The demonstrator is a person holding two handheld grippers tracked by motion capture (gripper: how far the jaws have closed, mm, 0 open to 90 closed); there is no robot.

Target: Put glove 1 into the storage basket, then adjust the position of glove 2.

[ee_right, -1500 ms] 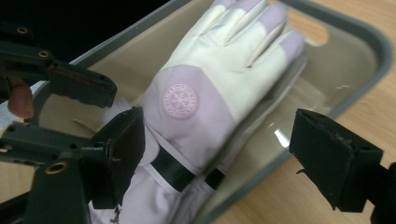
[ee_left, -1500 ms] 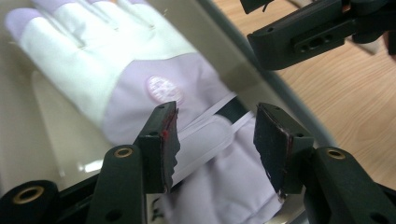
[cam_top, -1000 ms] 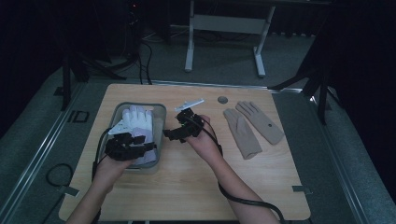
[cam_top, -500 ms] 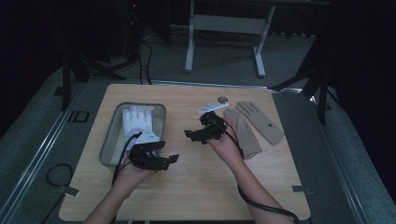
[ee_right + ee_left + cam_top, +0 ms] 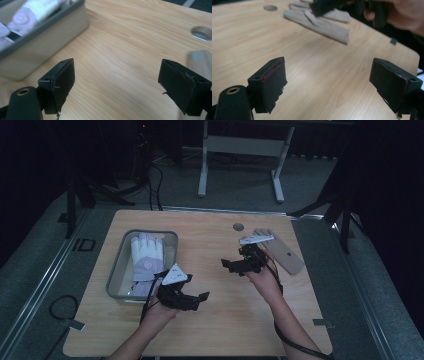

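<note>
gloves logged first: a white glove (image 5: 147, 261) with a pale round patch on its back lies palm down in the grey tray (image 5: 116, 270) at the left of the bench (image 5: 210, 245), fingers pointing away from the person, cuff end toward the near rim; in the right claw view its white and lilac fabric shows blurred above the tray wall. a beige glove (image 5: 284, 254) lies flat on bare wood at the right of the bench, well apart from the tray; in the left claw view it shows as a long, soft, folded tan shape (image 5: 322, 23). count: two gloves, one white and one beige; one tray; two claws; one round grey grommet (image 5: 238, 227) set in the bench top near the far edge. left claw (image 5: 197, 299) sits above the bench just beside the near right corner of the tray, jaws just been opening and now wide, only bare wood between the pads, touching nothing. right claw (image 5: 231, 266) hangs just left of the beige glove, partly over its near edge in the high view; jaws wide, nothing between them but wood grain, no contact with glove or tray that can be made out.
</note>
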